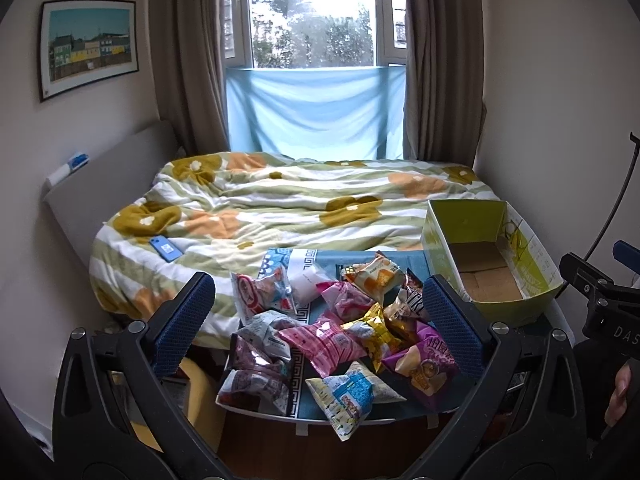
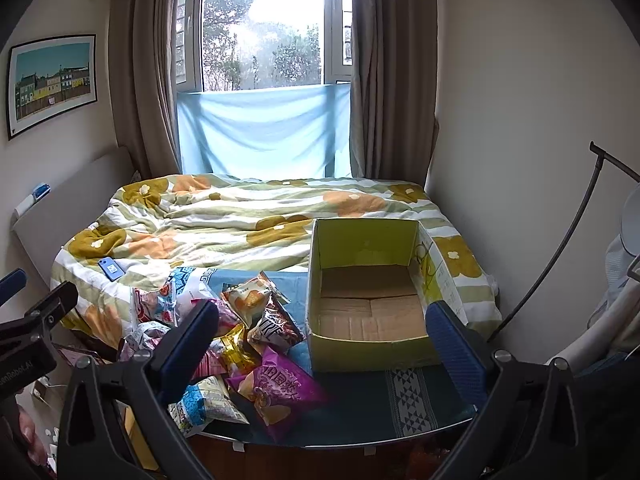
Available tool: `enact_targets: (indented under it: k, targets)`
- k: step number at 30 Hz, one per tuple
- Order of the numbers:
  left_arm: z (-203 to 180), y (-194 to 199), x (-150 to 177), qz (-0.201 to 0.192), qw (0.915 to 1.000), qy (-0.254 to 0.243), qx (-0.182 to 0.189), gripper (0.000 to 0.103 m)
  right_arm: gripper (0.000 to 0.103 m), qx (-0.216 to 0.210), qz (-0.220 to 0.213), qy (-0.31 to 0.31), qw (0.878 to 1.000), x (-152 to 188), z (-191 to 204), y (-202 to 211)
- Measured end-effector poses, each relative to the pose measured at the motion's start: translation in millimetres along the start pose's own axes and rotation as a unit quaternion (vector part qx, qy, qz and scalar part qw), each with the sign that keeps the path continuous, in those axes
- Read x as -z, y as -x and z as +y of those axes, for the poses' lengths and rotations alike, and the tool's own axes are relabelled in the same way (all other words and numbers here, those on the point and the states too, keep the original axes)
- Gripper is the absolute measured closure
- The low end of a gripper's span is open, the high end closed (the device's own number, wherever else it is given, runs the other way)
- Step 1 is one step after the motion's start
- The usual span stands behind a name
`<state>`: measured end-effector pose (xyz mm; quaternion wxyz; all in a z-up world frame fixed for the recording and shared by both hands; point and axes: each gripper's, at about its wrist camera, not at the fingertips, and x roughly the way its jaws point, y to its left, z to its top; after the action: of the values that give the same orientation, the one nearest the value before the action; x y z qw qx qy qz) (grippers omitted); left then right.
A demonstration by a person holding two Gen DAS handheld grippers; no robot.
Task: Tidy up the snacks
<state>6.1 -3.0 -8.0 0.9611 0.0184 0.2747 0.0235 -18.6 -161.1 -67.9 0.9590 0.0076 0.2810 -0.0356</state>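
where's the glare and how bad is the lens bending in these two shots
Left wrist view: the window is blown out white, the curtains bow outward, corners black. Right wrist view: same washed-out window, the wall picture tilts and curves; the cardboard box interior stays evenly lit, snack packets sharp.

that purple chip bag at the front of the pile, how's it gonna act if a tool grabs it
The purple chip bag looks puffed with air, so it is probably light for its size and would dent under the pads. Its glossy film may be slippery, so a grip on the crimped edge seems safer. It overlaps the neighbouring snack packets, so lifting it may drag or shift some.
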Motion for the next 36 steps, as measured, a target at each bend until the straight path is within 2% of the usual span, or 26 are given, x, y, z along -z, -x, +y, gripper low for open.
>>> enact_targets:
  k: [6, 36]
  targets:
    - [-1.5, 5.0, 2.0, -0.011, 0.9999, -0.003, -0.008, 0.001, 0.000, 0.006, 0.000, 0.006, 1.000, 1.3, 0.1, 4.2]
    - [1.0, 17.1, 7.1, 0.001, 1.0000, 0.005, 0.002, 0.001, 0.000, -0.004, -0.007, -0.002, 1.000, 1.0, -3.7, 18.1]
